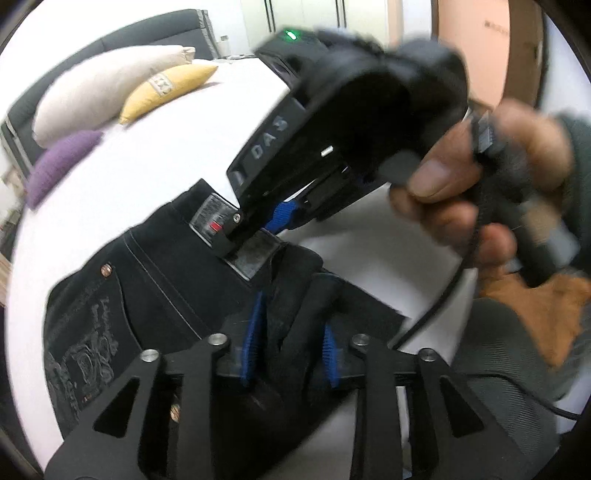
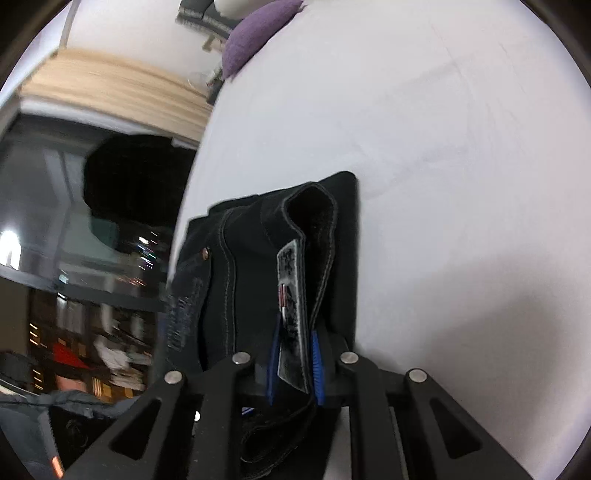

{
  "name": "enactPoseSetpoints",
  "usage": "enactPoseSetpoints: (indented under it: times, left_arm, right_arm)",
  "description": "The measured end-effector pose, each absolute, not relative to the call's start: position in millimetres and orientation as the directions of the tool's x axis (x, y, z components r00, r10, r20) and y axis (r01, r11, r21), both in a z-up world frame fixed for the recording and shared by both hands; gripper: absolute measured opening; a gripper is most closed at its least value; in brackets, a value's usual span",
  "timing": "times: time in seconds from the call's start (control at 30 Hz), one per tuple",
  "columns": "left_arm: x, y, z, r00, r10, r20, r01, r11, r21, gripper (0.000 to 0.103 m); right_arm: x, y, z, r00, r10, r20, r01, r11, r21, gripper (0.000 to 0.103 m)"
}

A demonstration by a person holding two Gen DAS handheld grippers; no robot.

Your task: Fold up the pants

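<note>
White-sheeted bed w/ black pants lying on it; purple pillow, yellow pillow & beige pillow well beyond pants, by dark headboard.

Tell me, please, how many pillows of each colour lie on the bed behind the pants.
Beige pillow: 1
Yellow pillow: 1
Purple pillow: 1
Total: 3

"DAS" on right hand-held gripper, rest illegible
</note>
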State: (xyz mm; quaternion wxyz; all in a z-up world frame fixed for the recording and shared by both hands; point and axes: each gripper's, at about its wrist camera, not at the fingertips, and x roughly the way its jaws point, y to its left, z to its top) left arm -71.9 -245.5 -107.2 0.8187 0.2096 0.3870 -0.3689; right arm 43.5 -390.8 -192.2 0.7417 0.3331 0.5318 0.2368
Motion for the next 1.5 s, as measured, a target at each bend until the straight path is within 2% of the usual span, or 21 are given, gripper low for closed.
enactPoseSetpoints:
  times: [0.03,0.1,0.2,0.23,0.27,0.33,0.47,0.6,0.63,0.67,0.7,0.77,0.97,1.0,1.07,1.1,1.2,1.23,1.33,1.43,1.5]
  left_arm:
    - [-74,-237,-100,0.39,-0.484,-0.784,0.778,0.628,-0.001,0.052]
    - [-81,-215,-83,0.379,-0.538,-0.753,0.775,0.629,-0.059,0.059]
    - [-87,-175,-54,0.389,-0.616,-0.685,0.766,0.629,-0.131,0.078]
    - [-85,-158,-47,0.418,-0.624,-0.66,0.747,0.65,-0.142,0.079]
    - [-79,-143,-44,0.43,-0.627,-0.649,0.724,0.67,-0.167,0.079]
    - [-61,-118,-48,0.424,-0.634,-0.647,0.676,0.697,-0.239,0.079]
    - [-26,-79,-78,0.362,-0.656,-0.662,0.552,0.724,-0.415,0.079]
    - [-16,-65,-113,0.276,-0.671,-0.689,0.479,0.717,-0.506,0.078]
    - [-16,-64,-119,0.27,-0.668,-0.693,0.493,0.714,-0.497,0.078]
    - [-17,-62,-124,0.264,-0.67,-0.694,0.504,0.709,-0.493,0.078]
    - [-17,-59,-126,0.259,-0.681,-0.685,0.509,0.699,-0.502,0.078]
    - [-14,-50,-124,0.242,-0.707,-0.665,0.503,0.677,-0.537,0.078]
    - [57,-12,-90,0.241,-0.82,-0.518,0.457,0.567,-0.685,0.078]
    - [77,-12,-96,0.21,-0.842,-0.498,0.441,0.536,-0.72,0.077]
    - [116,-11,-119,0.158,-0.845,-0.511,0.381,0.529,-0.758,0.063]
    - [128,-13,-131,0.12,-0.856,-0.503,0.351,0.511,-0.785,0.054]
    - [146,-6,-169,0.074,-0.83,-0.553,0.295,0.548,-0.783,0.012]
    - [148,2,-176,0.075,-0.845,-0.53,0.284,0.527,-0.801,0.007]
    - [148,22,-181,0.092,-0.875,-0.476,0.205,0.484,-0.851,0.004]
    - [124,17,-155,0.04,-0.897,-0.441,0.32,0.429,-0.845,0.004]
    - [103,8,-154,-0.015,-0.876,-0.483,0.381,0.441,-0.812,0.004]
  right_arm:
    - [39,-392,-191,0.334,0.709,-0.622,0.007,0.658,0.753,0.02]
    - [33,-395,-188,0.352,0.702,-0.62,0.022,0.656,0.755,0.025]
    - [19,-403,-176,0.39,0.639,-0.663,0.064,0.7,0.712,0.037]
    - [15,-408,-170,0.406,0.6,-0.69,0.09,0.725,0.683,0.047]
    - [9,-411,-162,0.426,0.58,-0.694,0.104,0.731,0.675,0.047]
    - [0,-408,-144,0.47,0.626,-0.623,0.06,0.681,0.73,0.047]
    - [-13,-361,-116,0.436,0.75,-0.498,-0.136,0.602,0.787,0.047]
    - [-16,-326,-151,0.298,0.76,-0.578,-0.115,0.63,0.768,0.047]
    - [-17,-326,-166,0.271,0.747,-0.607,-0.077,0.645,0.76,0.038]
    - [-19,-329,-180,0.258,0.734,-0.629,-0.049,0.66,0.75,0.016]
    - [-18,-338,-188,0.268,0.727,-0.632,-0.02,0.66,0.751,0.0]
    - [-22,-357,-198,0.304,0.758,-0.577,0.034,0.597,0.801,0.0]
    - [-23,-362,-194,0.303,0.748,-0.591,0.02,0.615,0.788,0.0]
    - [-17,-355,-192,0.302,0.748,-0.591,0.022,0.615,0.788,0.0]
    - [-16,-349,-192,0.302,0.748,-0.591,0.028,0.612,0.79,0.0]
    - [-17,-349,-191,0.303,0.748,-0.591,0.03,0.612,0.79,0.0]
    - [-14,-361,-193,0.307,0.745,-0.592,0.039,0.612,0.79,0.0]
    - [-13,-360,-193,0.308,0.744,-0.593,0.042,0.612,0.79,0.0]
    - [-13,-357,-194,0.307,0.742,-0.596,0.043,0.615,0.788,0.0]
    - [-16,-361,-194,0.306,0.736,-0.604,0.042,0.624,0.781,0.0]
    - [-16,-360,-193,0.308,0.738,-0.601,0.042,0.62,0.783,0.0]
